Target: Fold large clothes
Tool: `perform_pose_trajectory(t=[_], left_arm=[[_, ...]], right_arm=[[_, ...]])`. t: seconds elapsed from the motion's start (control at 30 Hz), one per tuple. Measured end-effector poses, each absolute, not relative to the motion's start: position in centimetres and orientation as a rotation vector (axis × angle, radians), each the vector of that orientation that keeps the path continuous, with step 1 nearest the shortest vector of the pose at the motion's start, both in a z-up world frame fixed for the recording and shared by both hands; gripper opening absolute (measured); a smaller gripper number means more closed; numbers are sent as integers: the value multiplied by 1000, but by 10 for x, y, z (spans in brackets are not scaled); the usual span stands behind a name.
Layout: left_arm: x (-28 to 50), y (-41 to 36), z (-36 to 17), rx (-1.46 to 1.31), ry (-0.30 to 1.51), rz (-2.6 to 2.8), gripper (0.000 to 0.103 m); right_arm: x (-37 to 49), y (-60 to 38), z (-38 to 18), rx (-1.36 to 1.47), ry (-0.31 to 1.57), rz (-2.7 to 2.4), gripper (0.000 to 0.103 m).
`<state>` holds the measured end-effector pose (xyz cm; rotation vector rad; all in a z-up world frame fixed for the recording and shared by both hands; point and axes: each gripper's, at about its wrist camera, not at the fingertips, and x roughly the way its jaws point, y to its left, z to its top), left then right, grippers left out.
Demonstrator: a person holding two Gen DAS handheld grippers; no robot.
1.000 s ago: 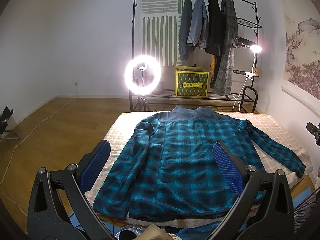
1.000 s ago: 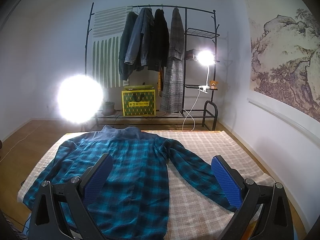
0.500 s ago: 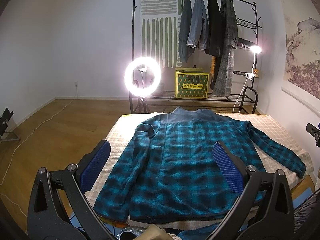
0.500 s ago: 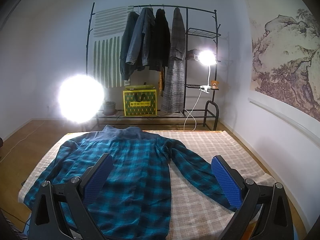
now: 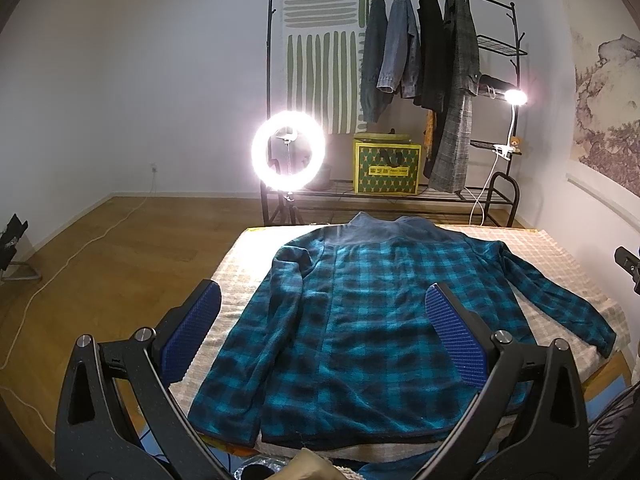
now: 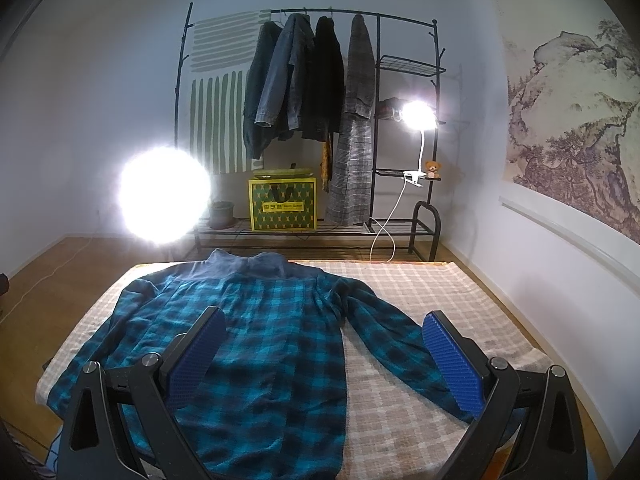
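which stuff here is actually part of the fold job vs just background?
Job:
- plaid shirt, flat on the checked cloth
- left gripper, right gripper, both open

Background:
- clothes rack
- ring light
- yellow-green box
- clip lamp

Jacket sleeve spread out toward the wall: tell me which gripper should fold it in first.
Probably the right gripper. It is open, and that sleeve of the jacket lies between its fingers. The left gripper faces the body and the other sleeve.

Bare checked cloth (image 6: 432, 292) lies beside jacket (image 6: 264, 344).
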<state>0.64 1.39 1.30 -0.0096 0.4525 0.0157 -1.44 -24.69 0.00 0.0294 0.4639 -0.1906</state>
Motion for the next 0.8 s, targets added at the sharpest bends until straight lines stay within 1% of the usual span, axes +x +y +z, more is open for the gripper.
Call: perform_pose_trajectory(t=[0.63,0.77,0.8], left_arm=[[33,39,-2,-10,479,73,103],[46,60,-10,-33,489,84,100],[50,69,-14,-50,488,75,97]], right_arm=[[20,-218,-7,17,466,-124,100],[38,-208,-11,7,469,-95,100],[42,-206,-12,8,468,-85,100]])
